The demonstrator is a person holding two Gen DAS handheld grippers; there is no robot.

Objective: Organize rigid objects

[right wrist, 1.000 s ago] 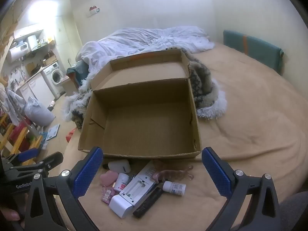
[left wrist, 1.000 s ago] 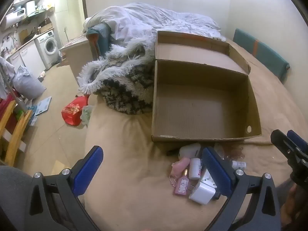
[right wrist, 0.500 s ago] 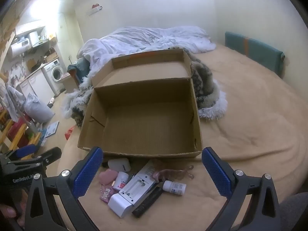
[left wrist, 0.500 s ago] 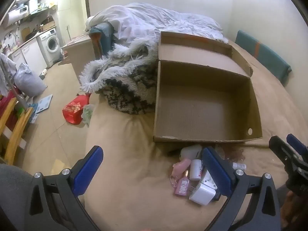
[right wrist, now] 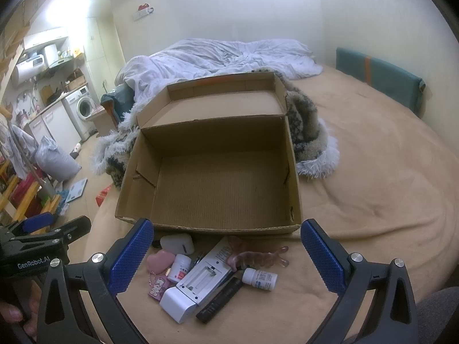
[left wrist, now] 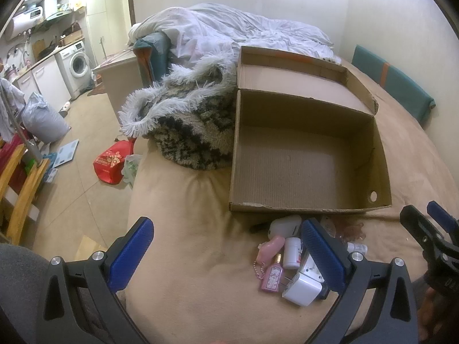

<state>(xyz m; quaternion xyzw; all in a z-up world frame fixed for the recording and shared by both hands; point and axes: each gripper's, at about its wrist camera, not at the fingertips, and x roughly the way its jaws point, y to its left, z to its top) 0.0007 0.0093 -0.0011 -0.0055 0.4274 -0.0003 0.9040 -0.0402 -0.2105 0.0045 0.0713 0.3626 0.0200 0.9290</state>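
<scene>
An open cardboard box (left wrist: 309, 206) (right wrist: 223, 189) stands on the tan bed with nothing inside. Small items lie in a pile before its front wall: a white earbud case (right wrist: 176, 243), a pink heart (right wrist: 160, 261), a small white jar (right wrist: 180, 263), a pink perfume keychain (left wrist: 272, 276), a white charger (left wrist: 301, 288), a white remote (right wrist: 206, 275), a black stick (right wrist: 219, 299), a pink claw clip (right wrist: 255, 255) and a white pill bottle (right wrist: 259, 278). My left gripper (left wrist: 226, 223) hovers open left of the pile. Above the pile my right gripper (right wrist: 226, 223) is open too. Neither holds anything.
A fluffy patterned blanket (left wrist: 195, 132) and a white duvet (right wrist: 218, 57) lie behind the box. A teal cushion (right wrist: 378, 77) leans on the right wall. The bed's left edge drops to a floor with a red bag (left wrist: 110, 163) and a wooden chair (left wrist: 20, 197).
Both views have drifted only slightly. The box and the items have not moved, and both grippers stay open.
</scene>
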